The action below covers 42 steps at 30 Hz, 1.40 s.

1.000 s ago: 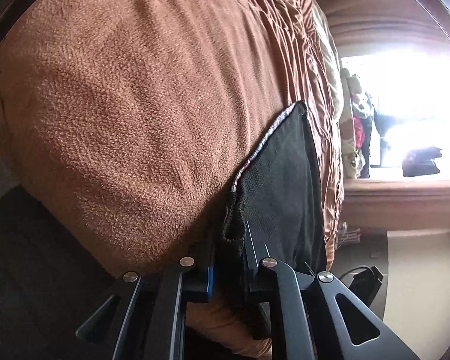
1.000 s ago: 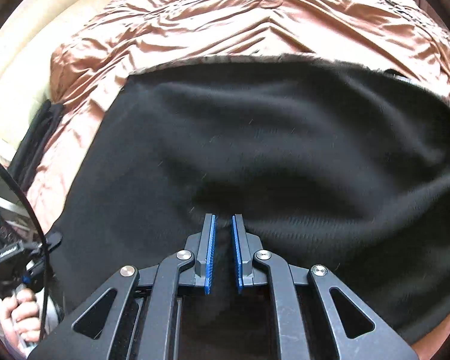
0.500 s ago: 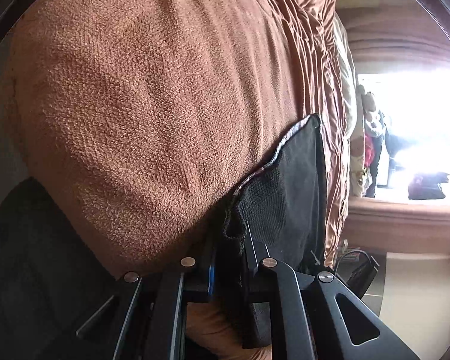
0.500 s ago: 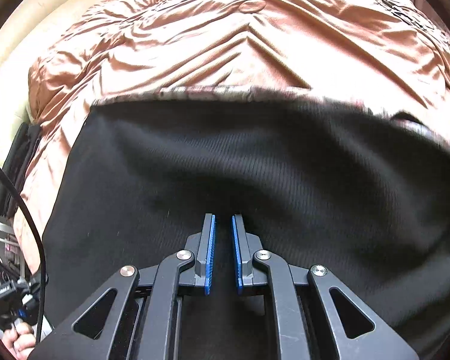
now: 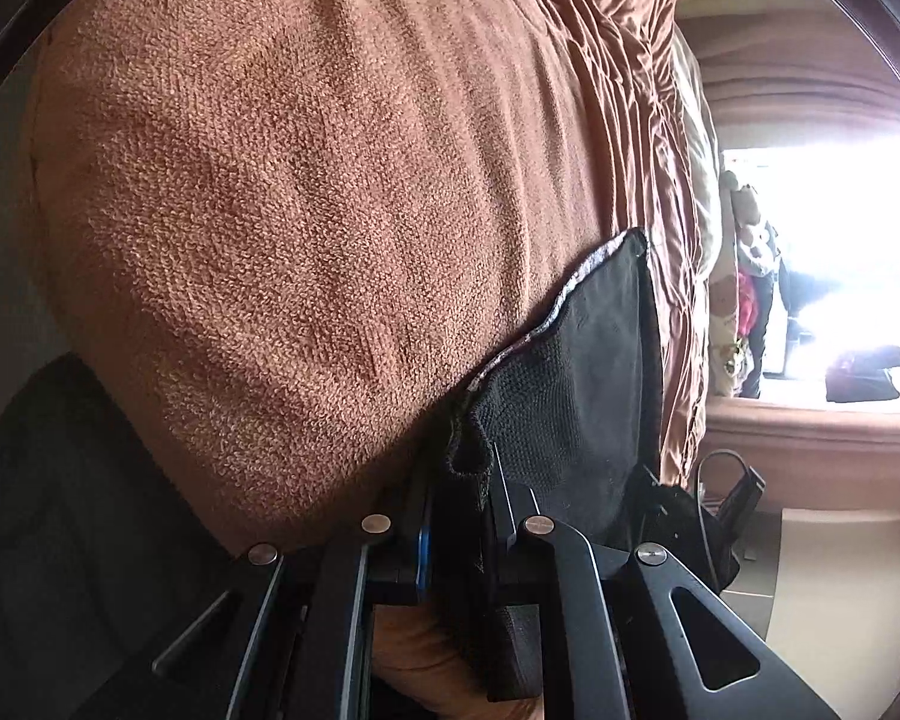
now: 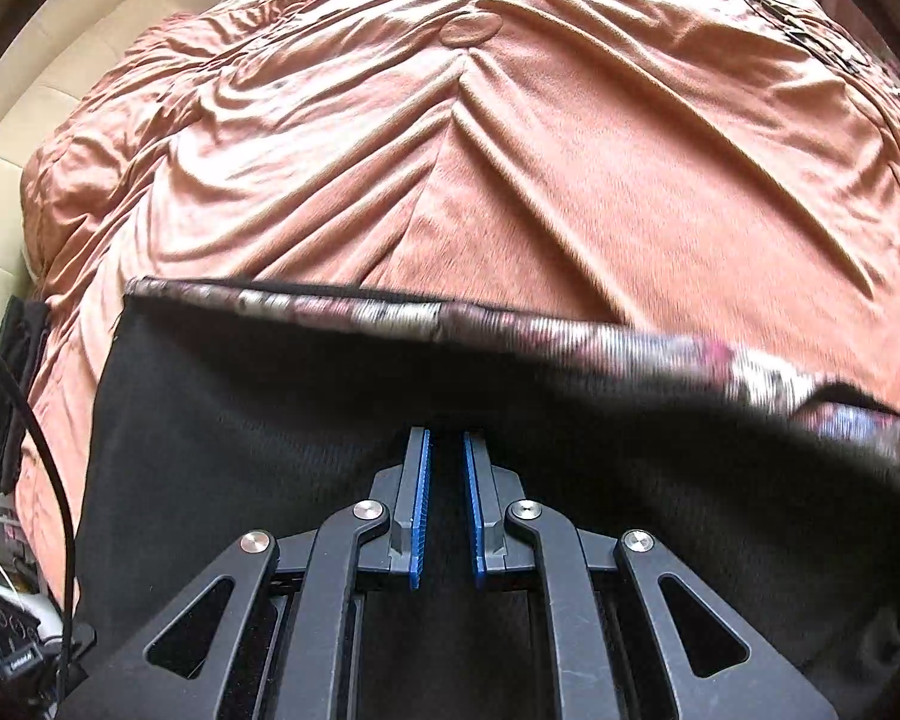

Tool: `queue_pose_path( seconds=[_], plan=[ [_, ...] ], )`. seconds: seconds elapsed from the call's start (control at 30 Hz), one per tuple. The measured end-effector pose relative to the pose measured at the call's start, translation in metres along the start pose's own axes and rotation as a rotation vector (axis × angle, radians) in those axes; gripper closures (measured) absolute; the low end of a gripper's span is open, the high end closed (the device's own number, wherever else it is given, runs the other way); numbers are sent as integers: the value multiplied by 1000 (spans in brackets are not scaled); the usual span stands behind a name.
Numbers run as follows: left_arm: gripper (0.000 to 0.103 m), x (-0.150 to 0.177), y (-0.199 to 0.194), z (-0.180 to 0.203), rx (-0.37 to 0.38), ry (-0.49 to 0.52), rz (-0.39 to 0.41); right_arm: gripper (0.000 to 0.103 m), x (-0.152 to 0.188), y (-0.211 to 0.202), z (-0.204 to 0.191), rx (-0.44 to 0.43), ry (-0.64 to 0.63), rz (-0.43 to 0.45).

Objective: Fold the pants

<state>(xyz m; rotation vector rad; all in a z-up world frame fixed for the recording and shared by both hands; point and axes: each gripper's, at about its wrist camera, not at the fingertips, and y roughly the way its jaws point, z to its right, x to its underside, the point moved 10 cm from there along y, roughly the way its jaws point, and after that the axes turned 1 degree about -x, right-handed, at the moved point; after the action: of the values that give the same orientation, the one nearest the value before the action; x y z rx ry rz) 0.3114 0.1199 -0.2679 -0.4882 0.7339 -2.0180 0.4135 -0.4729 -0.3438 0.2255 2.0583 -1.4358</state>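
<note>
Brown plush fabric, a bedspread (image 5: pixel 306 228), covers the bed and fills most of both views, gathered into long pleats toward a covered button (image 6: pixel 469 30) near its far end. Beyond the bedspread's edge the left wrist view shows a bright window (image 5: pixel 840 276), too washed out to read, with a dark bundle (image 5: pixel 864 366) on its sill. One pair of black pants (image 6: pixel 342 420) lies spread on the bedspread, its patterned waistband (image 6: pixel 390 312) blurred toward the right. Two grippers show: the left gripper (image 5: pixel 459 492) is clamped on a bunched edge of the pants, and the right gripper (image 6: pixel 447 480) is pinched on the black cloth, its blue pads (image 6: pixel 421 504) close together. Each view's lower edge cuts the pants off.
</note>
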Motion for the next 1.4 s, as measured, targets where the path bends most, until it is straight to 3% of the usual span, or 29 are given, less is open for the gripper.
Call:
queue_pose_path(
  seconds=[0.33, 0.5, 1.13, 1.4],
  plan=[
    [89, -3, 3, 5, -5, 62, -22, 100, -27, 21, 0, 48, 13, -8],
    [88, -5, 5, 6, 6, 73, -41, 100, -24, 5, -7, 22, 19, -5],
    [90, -8, 1, 17, 38, 180, -16, 100, 94, -51, -26, -110, -13, -43],
    [91, -5, -11, 45, 77, 268, 2, 100, 125, -74, -21, -146, 23, 3]
  ],
)
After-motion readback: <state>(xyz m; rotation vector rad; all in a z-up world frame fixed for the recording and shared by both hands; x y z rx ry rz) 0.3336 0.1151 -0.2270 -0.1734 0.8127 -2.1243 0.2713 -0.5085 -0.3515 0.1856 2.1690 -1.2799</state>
